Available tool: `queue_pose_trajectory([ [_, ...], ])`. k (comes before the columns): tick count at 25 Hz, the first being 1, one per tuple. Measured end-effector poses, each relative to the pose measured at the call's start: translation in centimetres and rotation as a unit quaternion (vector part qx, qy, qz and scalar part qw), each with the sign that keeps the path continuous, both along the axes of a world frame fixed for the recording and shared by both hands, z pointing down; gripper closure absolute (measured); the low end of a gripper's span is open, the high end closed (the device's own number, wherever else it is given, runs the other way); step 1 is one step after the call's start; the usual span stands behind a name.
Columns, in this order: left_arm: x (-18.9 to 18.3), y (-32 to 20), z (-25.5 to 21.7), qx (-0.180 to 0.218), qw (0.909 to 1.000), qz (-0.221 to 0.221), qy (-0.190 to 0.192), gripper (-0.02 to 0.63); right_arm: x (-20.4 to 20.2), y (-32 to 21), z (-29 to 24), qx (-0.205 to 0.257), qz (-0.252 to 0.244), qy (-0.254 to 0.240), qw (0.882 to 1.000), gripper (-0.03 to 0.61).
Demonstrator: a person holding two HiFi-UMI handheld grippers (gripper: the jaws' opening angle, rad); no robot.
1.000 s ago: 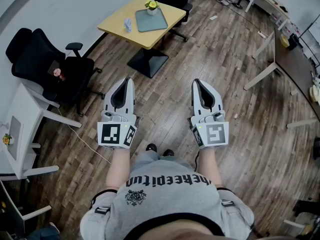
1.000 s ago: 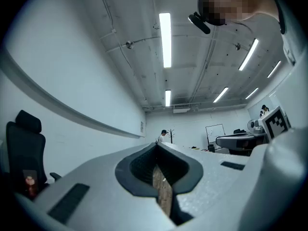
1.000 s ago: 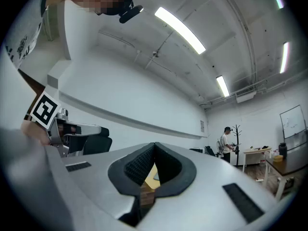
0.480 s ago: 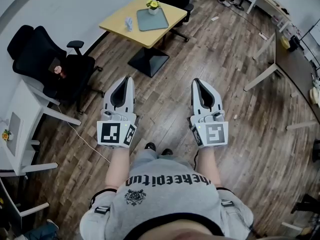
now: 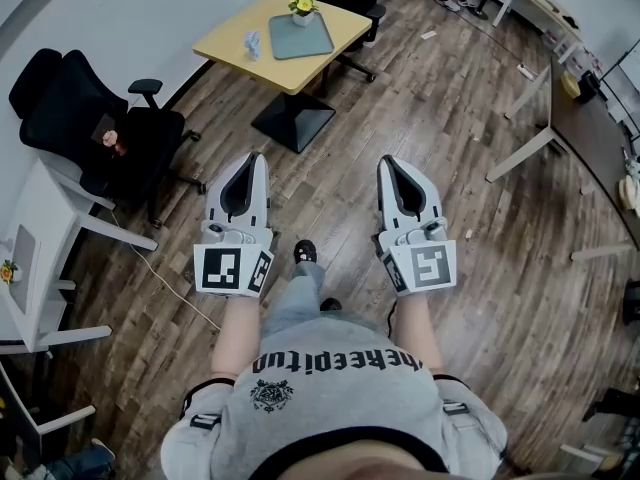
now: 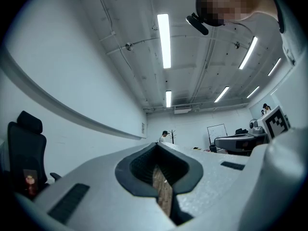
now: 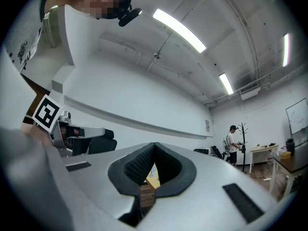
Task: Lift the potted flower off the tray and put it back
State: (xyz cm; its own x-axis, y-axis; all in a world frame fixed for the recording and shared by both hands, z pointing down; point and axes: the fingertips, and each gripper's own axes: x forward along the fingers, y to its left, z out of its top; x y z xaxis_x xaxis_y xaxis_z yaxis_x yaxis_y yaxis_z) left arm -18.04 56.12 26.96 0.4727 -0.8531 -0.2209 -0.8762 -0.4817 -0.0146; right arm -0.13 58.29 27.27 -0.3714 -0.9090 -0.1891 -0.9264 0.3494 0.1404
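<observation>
Head view down onto a brown wood floor [image 5: 420, 118] in a big room with white walls. Far ahead, a yellow table [image 5: 235, 48] on a black foot. On its worktop, near the far right corner, a gray tray [image 5: 303, 40]. At the tray's far edge, the potted flower [image 5: 301, 10]: yellow blooms, white pot. Just left of the tray, a small pale blue thing [image 5: 252, 43]. Off to the left, a black office chair [image 5: 90, 128] and a white desk [image 5: 45, 238]. Down low, left gripper [image 5: 256, 158] and right gripper [image 5: 391, 161], side by side above the floor, well apart from the table. Both with jaws pressed together, nothing between. Black-and-white square markers on both cubes. Upside-down black letters on the gray shirt [image 5: 330, 393], too hard to read.
</observation>
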Motion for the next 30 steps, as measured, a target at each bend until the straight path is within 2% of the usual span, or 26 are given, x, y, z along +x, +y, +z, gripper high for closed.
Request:
queue_pose_trajectory([
  [6,0.6,-5.2,0.3,0.008,1.0,0.004,0.001,0.61,0.9,-5.1,0.1,0.003,0.008,0.001,1.0,0.575],
  [21,-0.7,-24.6,-1.8,0.033,0.9994,0.005,0.011,0.609,0.2,-24.3,-2.2,0.023,0.015,0.0,1.0,0.575],
  [30,-1.9,-32.0,-1.5,0.03,0.9994,0.011,0.011,0.609,-0.6,-31.2,-1.7,0.022,0.028,-0.002,0.999,0.575],
])
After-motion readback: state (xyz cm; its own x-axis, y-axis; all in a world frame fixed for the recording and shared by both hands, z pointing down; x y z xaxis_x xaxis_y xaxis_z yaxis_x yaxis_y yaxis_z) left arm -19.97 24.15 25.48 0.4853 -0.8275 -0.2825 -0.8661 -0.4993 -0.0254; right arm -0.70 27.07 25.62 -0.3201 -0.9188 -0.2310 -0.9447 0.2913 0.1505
